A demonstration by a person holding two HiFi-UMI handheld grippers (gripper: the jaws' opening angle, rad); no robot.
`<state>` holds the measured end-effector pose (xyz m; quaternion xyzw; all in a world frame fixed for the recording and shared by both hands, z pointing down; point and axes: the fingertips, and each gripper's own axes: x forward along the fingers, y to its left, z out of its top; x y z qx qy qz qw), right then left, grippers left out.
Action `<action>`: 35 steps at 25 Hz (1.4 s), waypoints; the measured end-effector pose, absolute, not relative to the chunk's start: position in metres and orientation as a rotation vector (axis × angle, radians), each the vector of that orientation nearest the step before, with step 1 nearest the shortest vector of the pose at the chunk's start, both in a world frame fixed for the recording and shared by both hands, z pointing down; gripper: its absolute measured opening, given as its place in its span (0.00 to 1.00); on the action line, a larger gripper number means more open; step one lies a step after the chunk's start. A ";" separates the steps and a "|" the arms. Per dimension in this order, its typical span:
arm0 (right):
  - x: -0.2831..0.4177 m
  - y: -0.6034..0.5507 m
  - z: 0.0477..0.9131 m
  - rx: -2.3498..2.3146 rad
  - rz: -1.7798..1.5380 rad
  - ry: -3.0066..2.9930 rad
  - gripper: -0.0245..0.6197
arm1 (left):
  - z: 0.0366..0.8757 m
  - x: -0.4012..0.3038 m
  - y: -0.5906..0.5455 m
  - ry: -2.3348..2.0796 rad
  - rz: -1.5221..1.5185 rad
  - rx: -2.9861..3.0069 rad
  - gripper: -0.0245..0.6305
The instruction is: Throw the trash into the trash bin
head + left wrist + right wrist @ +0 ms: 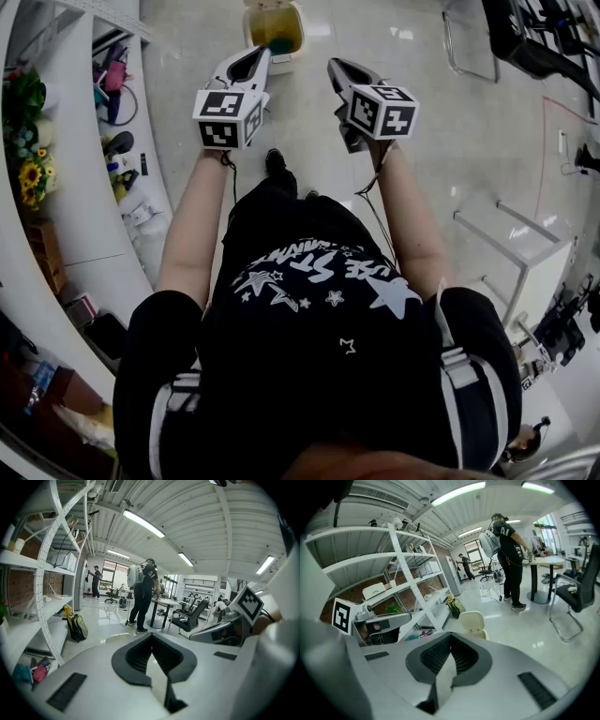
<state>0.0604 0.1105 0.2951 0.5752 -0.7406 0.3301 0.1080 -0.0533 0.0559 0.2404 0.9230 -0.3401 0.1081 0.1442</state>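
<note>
Facing open trash bin (274, 33) dead ahead on the floor (450, 122) — lies nearer left hand-held gripper (255, 54) than right hand-held gripper (337, 67); both pinched closed, empty.

The person's bare forearms reach forward from black short sleeves (161, 323) toward the top of the head view, roughly parallel. The left forearm (192, 220) ends in the left gripper (257, 54), upper centre-left. The right forearm (412, 217) carries the right gripper (336, 66), upper centre-right. The two grippers sit side by side without touching, their tips angled slightly toward each other. Each gripper's jaws are pressed together with nothing between them.
</note>
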 end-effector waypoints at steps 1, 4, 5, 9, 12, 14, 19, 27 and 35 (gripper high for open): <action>0.061 0.111 0.294 1.689 0.969 -2.188 0.05 | 0.238 -0.053 0.057 -0.989 0.308 2.664 0.05; 0.063 0.118 0.290 1.683 0.961 -2.210 0.05 | 0.233 -0.051 0.064 -1.016 0.297 2.667 0.05; 0.064 0.122 0.289 1.680 0.960 -2.217 0.05 | 0.231 -0.051 0.068 -1.026 0.292 2.665 0.05; 0.064 0.145 0.286 1.662 0.962 -2.243 0.05 | 0.226 -0.052 0.091 -1.053 0.284 2.657 0.05; 0.066 0.164 0.284 1.661 0.970 -2.260 0.05 | 0.219 -0.050 0.112 -1.052 0.282 2.669 0.05; 0.067 0.175 0.281 1.665 0.960 -2.267 0.05 | 0.214 -0.048 0.124 -1.051 0.276 2.682 0.05; 0.068 0.209 0.263 1.681 0.920 -2.298 0.05 | 0.198 -0.044 0.158 -1.064 0.240 2.698 0.05; 0.074 0.252 0.222 1.715 0.795 -2.357 0.05 | 0.165 -0.037 0.210 -1.079 0.160 2.749 0.05; 0.070 0.288 0.207 1.701 0.737 -2.402 0.05 | 0.143 -0.044 0.251 -1.117 0.111 2.774 0.05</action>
